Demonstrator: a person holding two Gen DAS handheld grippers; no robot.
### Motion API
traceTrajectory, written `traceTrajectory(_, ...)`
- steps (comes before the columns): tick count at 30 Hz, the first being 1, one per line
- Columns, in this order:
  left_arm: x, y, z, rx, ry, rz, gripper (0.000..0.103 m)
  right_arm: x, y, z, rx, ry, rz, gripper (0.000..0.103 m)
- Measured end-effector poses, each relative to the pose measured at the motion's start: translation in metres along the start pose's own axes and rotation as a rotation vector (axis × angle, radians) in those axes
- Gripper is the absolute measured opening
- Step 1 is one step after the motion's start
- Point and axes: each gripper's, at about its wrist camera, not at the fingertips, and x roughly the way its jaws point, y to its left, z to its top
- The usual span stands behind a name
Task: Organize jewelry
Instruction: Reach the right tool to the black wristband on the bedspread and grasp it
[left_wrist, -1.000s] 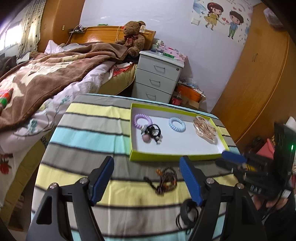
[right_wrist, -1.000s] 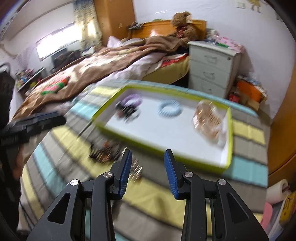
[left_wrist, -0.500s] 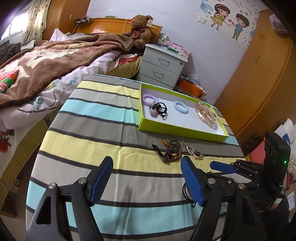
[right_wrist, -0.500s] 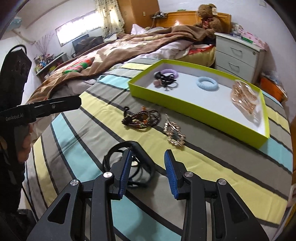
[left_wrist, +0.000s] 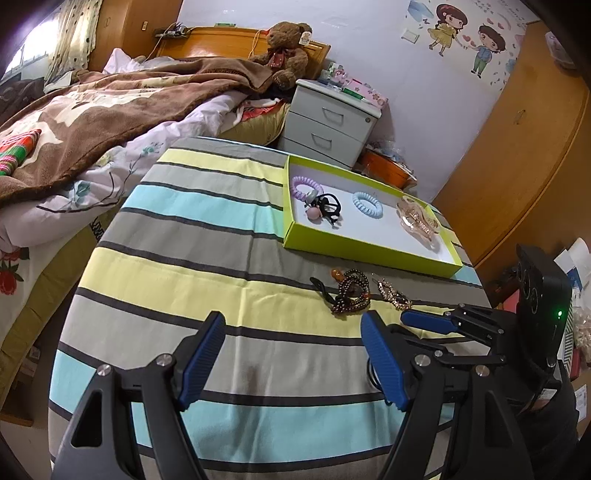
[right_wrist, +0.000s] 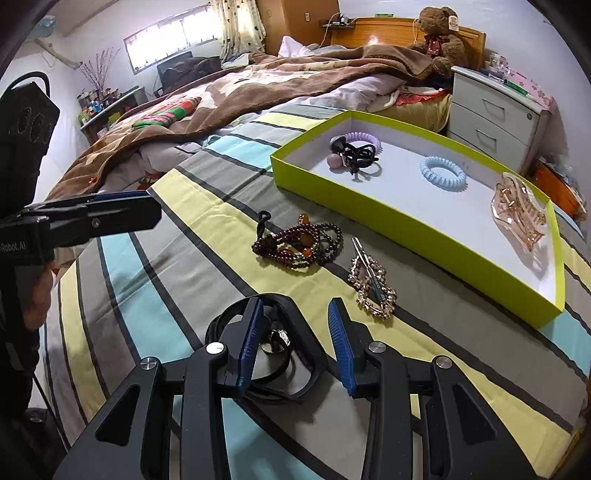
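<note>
My two handheld grippers, black frames with blue pads

On my left gripper (left_wrist: 291, 363) and right gripper (right_wrist: 295, 345) I see ribbed blue fingers (right_wrist: 251, 341) on black triangular arms with cut-outs and silver screws (right_wrist: 215, 348); the right one's black camera housing (left_wrist: 541, 295) shows a green light, and white lettering marks the left's body.

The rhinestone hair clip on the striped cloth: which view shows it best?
The right wrist view: the rhinestone hair clip lies close and sharp, its stones distinct. In the left wrist view it is small and distant.
</note>
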Motion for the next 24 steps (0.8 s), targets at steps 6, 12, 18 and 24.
traceTrajectory(6,0.0041,-0.0018,-0.0011,0.001,0.014,0.005,0.077,0.0034,0.0027,0.0013,-0.014,0.007,0.008,0.035)
traceTrajectory(12,0.0047,-0.0027,-0.0008,0.0,0.014,0.006,0.077,0.0037,0.0055,0.0008,-0.033,0.015,-0.005,0.022)
traceTrajectory(18,0.006,-0.0035,-0.0015,0.002,0.021,0.007,0.077,0.0018,0.0018,-0.001,-0.022,0.014,-0.017,0.018)
traceTrajectory(24,0.0065,-0.0045,-0.0029,0.004,0.024,0.008,0.077,0.0054,0.0051,-0.0027,-0.057,0.041,-0.041,0.018)
